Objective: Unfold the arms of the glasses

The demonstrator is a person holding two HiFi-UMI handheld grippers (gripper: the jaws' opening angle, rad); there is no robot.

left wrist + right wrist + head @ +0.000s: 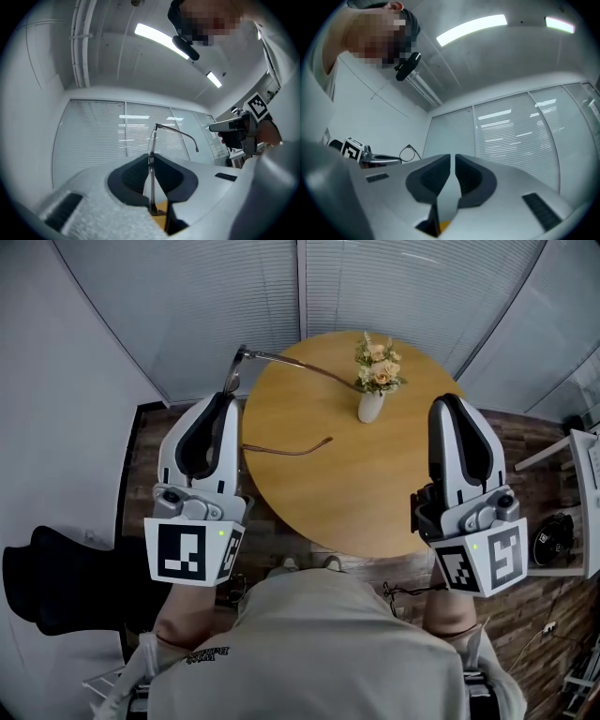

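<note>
My left gripper (223,399) is shut on the front of thin metal-framed glasses (232,379), held up over the left edge of the round table. Both arms stand out to the right: the upper arm (300,367) reaches toward the vase, the lower arm (287,449) hangs over the tabletop. In the left gripper view the glasses (152,138) rise edge-on from between the pads (140,171). My right gripper (454,401) hovers over the table's right edge, jaws shut and empty. The right gripper view shows its jaw tips (453,161) with nothing between them and the glasses (408,152) far off at the left.
A round wooden table (375,493) carries a white vase of flowers (373,381) near its far side. A black chair (56,587) stands at the lower left. White shelving (583,502) is at the right. Window blinds close off the far side.
</note>
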